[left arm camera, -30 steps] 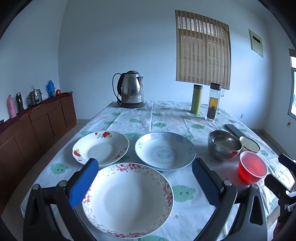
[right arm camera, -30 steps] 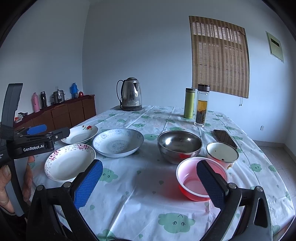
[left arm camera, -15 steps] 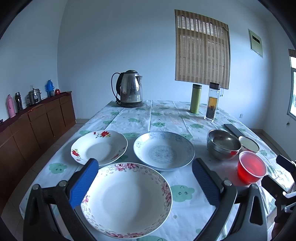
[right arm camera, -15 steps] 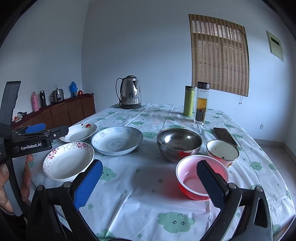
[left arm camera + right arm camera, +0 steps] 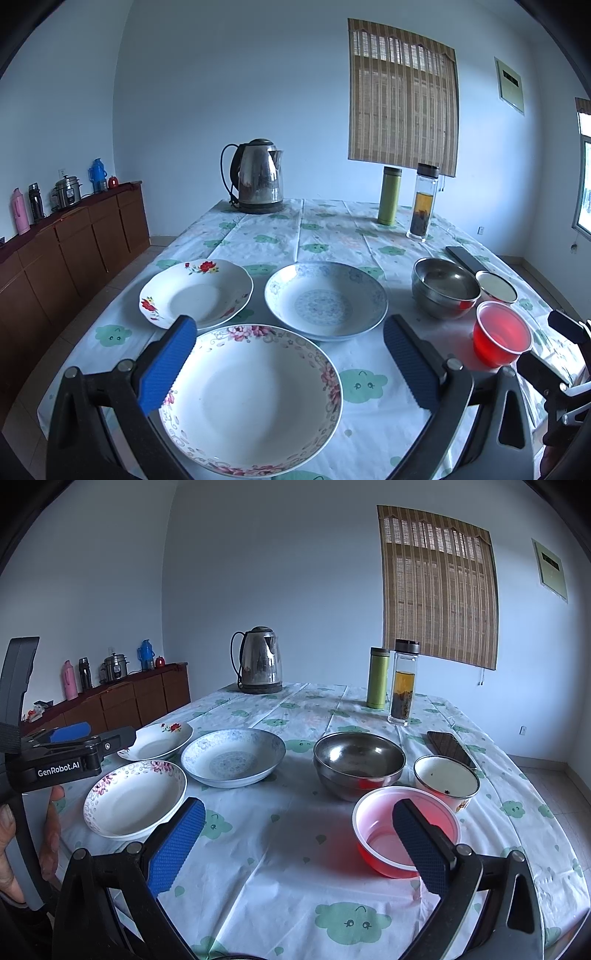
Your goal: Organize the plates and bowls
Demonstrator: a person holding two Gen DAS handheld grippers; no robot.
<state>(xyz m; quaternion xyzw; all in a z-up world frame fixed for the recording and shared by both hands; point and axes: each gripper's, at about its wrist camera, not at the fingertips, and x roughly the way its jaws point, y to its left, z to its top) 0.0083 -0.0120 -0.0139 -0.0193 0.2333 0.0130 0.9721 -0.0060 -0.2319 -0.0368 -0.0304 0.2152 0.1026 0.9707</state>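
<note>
A pink-flowered plate (image 5: 251,398) lies at the table's near edge, between the blue pads of my open, empty left gripper (image 5: 288,354). Behind it lie a red-flowered plate (image 5: 195,291) and a blue-patterned plate (image 5: 327,299). To the right stand a steel bowl (image 5: 445,286), a white enamel bowl (image 5: 495,286) and a red plastic bowl (image 5: 502,334). My right gripper (image 5: 299,834) is open and empty, hovering near the red plastic bowl (image 5: 406,834), its right pad over the bowl's rim. The steel bowl (image 5: 358,762), enamel bowl (image 5: 445,781) and plates (image 5: 232,757) show in the right wrist view.
A kettle (image 5: 258,182), a green flask (image 5: 389,195) and a glass tea bottle (image 5: 423,203) stand at the table's far end. A dark phone (image 5: 448,746) lies behind the enamel bowl. A wooden sideboard (image 5: 74,240) runs along the left wall.
Both views shift only slightly: the right gripper has crept a little forward toward the bowls. Both grippers stay open and nothing on the table has moved.
</note>
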